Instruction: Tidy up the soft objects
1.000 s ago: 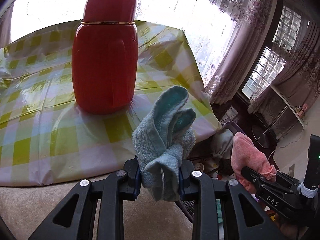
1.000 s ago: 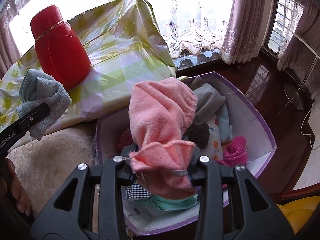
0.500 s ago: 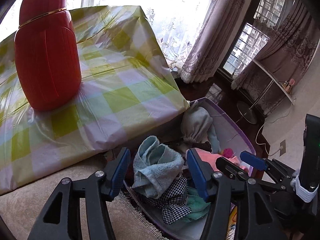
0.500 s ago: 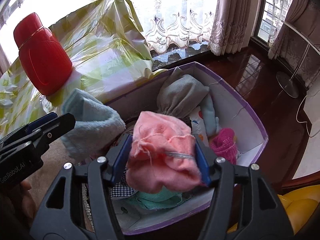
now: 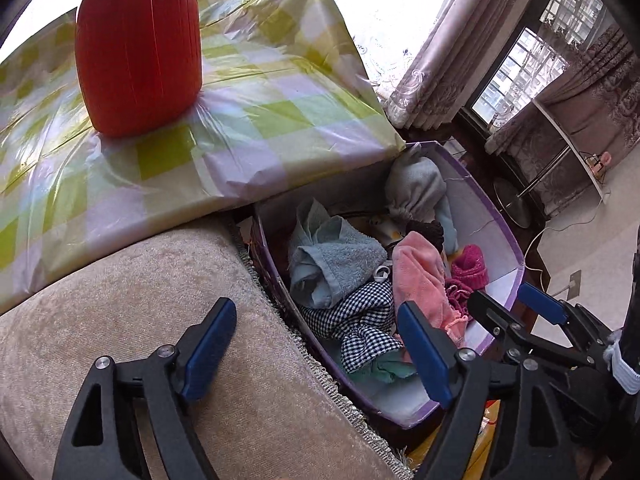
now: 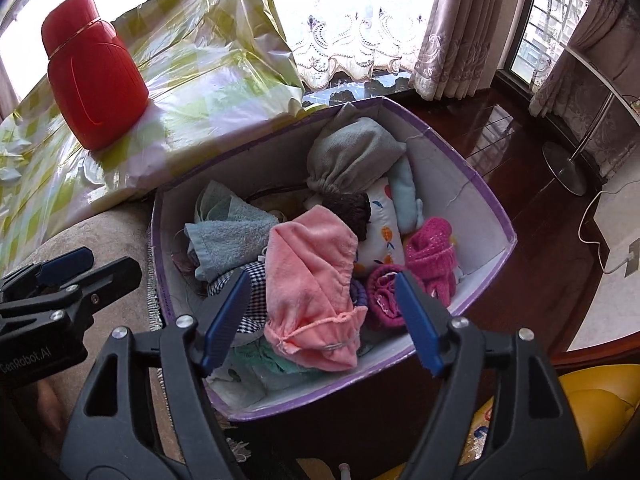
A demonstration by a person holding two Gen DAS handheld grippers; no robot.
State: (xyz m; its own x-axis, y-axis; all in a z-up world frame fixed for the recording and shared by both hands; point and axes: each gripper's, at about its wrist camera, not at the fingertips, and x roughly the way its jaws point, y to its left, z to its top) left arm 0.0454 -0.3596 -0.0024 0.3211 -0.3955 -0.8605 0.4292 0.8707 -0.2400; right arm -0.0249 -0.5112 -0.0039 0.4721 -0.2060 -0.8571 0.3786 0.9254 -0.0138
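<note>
Both tools, left tool (image 5: 316, 344) and right tool (image 6: 322, 314), gape wide, holding nothing (pink cloth (image 6: 312, 280), blue towel (image 6: 228, 240) in box (image 6: 460, 168)); lift straight up so nothing snags.

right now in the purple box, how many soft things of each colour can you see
pink: 1, the pink towel
magenta: 2, the knit hat and a knit piece beside it
blue: 1, the blue towel
grey: 1, the drawstring pouch
black and white: 1, the checked cloth
dark brown: 1, a knit item
total: 7 clearly visible; others are partly buried
</note>
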